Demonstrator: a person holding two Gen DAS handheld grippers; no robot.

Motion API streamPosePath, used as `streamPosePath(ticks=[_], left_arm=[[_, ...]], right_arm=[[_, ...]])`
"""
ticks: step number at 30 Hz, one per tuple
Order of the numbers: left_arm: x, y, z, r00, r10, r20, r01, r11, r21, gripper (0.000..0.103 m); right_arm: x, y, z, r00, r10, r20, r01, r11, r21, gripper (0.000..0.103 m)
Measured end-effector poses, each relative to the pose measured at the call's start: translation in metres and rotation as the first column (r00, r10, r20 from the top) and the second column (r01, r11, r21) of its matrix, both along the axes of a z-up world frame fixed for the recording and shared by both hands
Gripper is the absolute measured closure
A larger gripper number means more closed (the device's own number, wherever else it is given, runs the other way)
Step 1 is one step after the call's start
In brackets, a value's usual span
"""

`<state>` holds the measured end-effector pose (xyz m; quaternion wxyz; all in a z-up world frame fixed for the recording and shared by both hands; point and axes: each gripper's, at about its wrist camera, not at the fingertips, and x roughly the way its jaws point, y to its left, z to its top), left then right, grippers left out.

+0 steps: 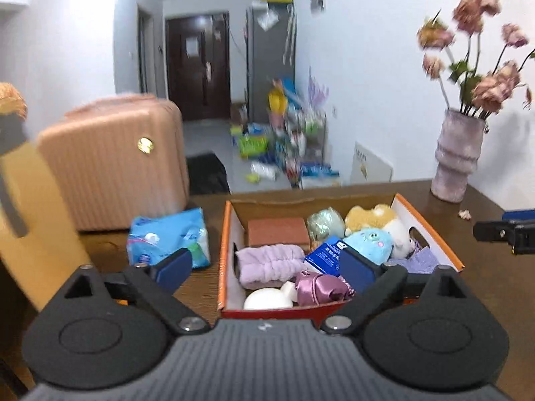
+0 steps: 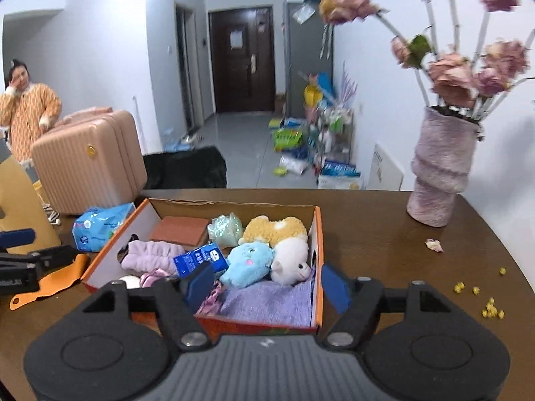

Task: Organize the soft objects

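My left tool (image 1: 267, 269) hangs over the near end of the box (image 1: 224, 250), its blue pads spread wide with nothing between them. My right tool (image 2: 265, 287) hangs over the box's near right corner, pads apart and empty too, one pad inside the box wall and one outside it.

The box, an orange-edged cardboard one, sits on the brown worktop (image 2: 367, 227) and holds the soft things. At its near end lie a white ball (image 1: 267, 299) and a purple satin pouch (image 1: 321, 287); a folded lilac cloth (image 2: 267, 297) fills the near right corner. Further in are a lilac fluffy band (image 1: 267, 262), a blue packet (image 1: 322, 255) and a blue plush (image 2: 247, 264) beside a white plush (image 2: 289, 260). At the far end sit a brick-red sponge (image 1: 277, 230), a pale green bag (image 2: 225, 229) and a tan plush (image 2: 274, 229).

Left of the box, on the worktop, lie a blue tissue pack (image 1: 167, 237) and an orange strap (image 2: 50, 284). Right of the box and further back stands a pink vase (image 2: 441, 170) of dried flowers, with scattered yellow crumbs (image 2: 490, 307) on the worktop nearby. Beyond the box, left, is a pink suitcase (image 2: 90, 160), and a person (image 2: 26, 113) in an orange patterned robe stands behind it.
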<state>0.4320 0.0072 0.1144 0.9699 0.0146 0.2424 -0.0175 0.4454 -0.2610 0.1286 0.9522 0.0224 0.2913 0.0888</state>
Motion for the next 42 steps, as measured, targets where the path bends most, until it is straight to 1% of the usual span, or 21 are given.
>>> streamPosePath(ticks=[2,4,5,7,10,12,15,17,19,21,24,25,26,29,34,42], left_arm=[[-0.033,0.001,-0.002,0.998,0.007,0.059,-0.009,1.0,0.024,0.001],[-0.064,0.001,-0.007,0.998,0.006,0.07,-0.009,0.999,0.05,0.001],[-0.084,0.003,-0.012,0.997,0.005,0.077,-0.008,0.999,0.039,0.001],[-0.119,0.008,-0.021,0.997,0.018,0.079,-0.019,1.0,0.015,0.0],[-0.18,0.015,-0.04,0.995,0.048,0.087,-0.047,0.999,-0.018,0.0],[-0.214,0.018,-0.053,0.995,0.054,0.081,-0.054,0.999,-0.009,0.0],[-0.264,0.025,-0.075,0.993,0.084,0.079,-0.083,0.996,-0.017,0.0],[-0.292,0.029,-0.083,0.991,0.109,0.074,-0.108,0.994,-0.02,0.0],[-0.321,0.028,-0.088,0.99,0.111,0.091,-0.111,0.994,-0.004,0.0],[-0.351,0.026,-0.088,0.987,0.112,0.118,-0.113,0.994,0.006,0.0],[-0.384,0.027,-0.087,0.985,0.106,0.133,-0.105,0.994,-0.011,0.0],[-0.391,0.028,-0.087,0.987,0.104,0.126,-0.102,0.995,-0.021,0.0],[-0.395,0.029,-0.086,0.987,0.104,0.12,-0.101,0.994,-0.03,0.0],[-0.402,0.028,-0.086,0.988,0.095,0.123,-0.092,0.995,-0.025,0.0],[-0.399,0.027,-0.085,0.986,0.107,0.125,-0.103,0.994,-0.035,0.0],[-0.4,0.026,-0.085,0.987,0.099,0.127,-0.096,0.995,-0.024,0.0]], right_arm=[[-0.03,0.001,-0.005,0.999,0.001,0.034,-0.002,1.0,0.023,0.032],[-0.065,0.006,-0.011,0.998,0.006,0.066,-0.007,1.0,0.022,0.029],[-0.081,0.009,-0.015,0.997,0.007,0.082,-0.008,1.0,0.014,0.028],[-0.122,0.014,-0.023,0.992,-0.001,0.126,0.002,1.0,-0.008,0.022],[-0.182,0.021,-0.039,0.987,0.005,0.164,-0.001,1.0,-0.025,0.02],[-0.22,0.025,-0.05,0.985,0.005,0.174,-0.002,1.0,-0.018,0.019],[-0.28,0.034,-0.072,0.982,0.006,0.189,-0.006,1.0,0.001,0.016],[-0.313,0.042,-0.085,0.981,0.023,0.195,-0.02,1.0,-0.017,0.016],[-0.34,0.05,-0.093,0.983,0.01,0.182,-0.009,1.0,-0.009,0.016],[-0.365,0.055,-0.096,0.982,0.025,0.187,-0.026,1.0,0.002,0.016],[-0.399,0.059,-0.103,0.981,-0.003,0.195,0.004,1.0,-0.005,0.014],[-0.408,0.06,-0.105,0.982,-0.015,0.186,0.018,1.0,-0.01,0.01],[-0.414,0.063,-0.107,0.984,-0.023,0.176,0.026,1.0,-0.015,0.008],[-0.419,0.071,-0.106,0.986,-0.007,0.165,0.014,0.999,-0.036,0.008],[-0.422,0.073,-0.108,0.986,-0.013,0.166,0.017,1.0,-0.021,0.008],[-0.417,0.067,-0.109,0.988,-0.022,0.155,0.023,1.0,-0.008,0.008]])
